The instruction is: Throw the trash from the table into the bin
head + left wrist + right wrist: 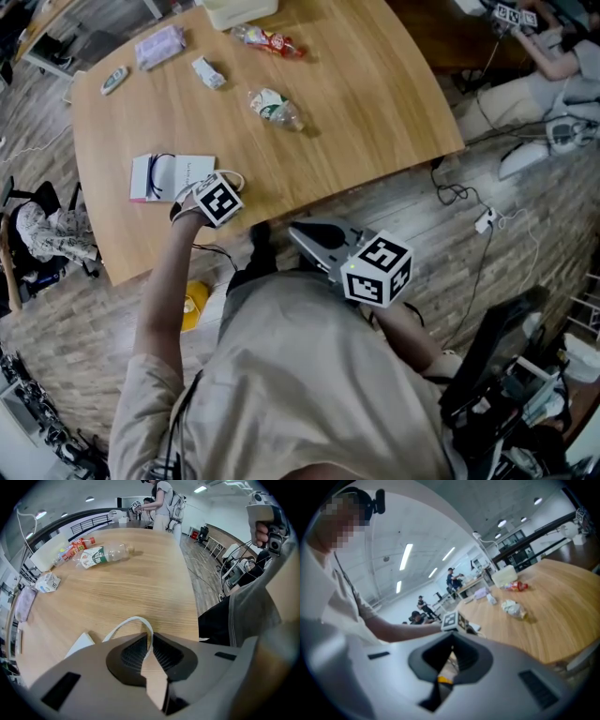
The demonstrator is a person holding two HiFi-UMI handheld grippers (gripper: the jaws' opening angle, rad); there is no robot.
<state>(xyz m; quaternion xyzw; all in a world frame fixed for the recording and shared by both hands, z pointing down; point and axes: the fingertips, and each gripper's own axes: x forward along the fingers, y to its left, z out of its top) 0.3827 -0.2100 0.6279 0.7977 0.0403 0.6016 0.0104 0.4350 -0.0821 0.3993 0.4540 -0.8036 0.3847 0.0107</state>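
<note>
One bag handle (133, 618) pinched in left claw (151, 639) | right claw (452, 651) clenched | bottle label (93, 557) illegible

The bottle (275, 106) lies mid-worktop (375, 103). Behind the bottle lies a second bottle (267, 40), and further behind, at the far edge, a box (239, 9). Left of the bottle lies a carton (208, 72), and further left a pouch (159, 46). Before and left of the bottle lies the bag (169, 176), with the left tongs (148, 641) on its handle.

White box (240, 11) (top edge) cut off; paper bag (79, 642) mostly hidden.
</note>
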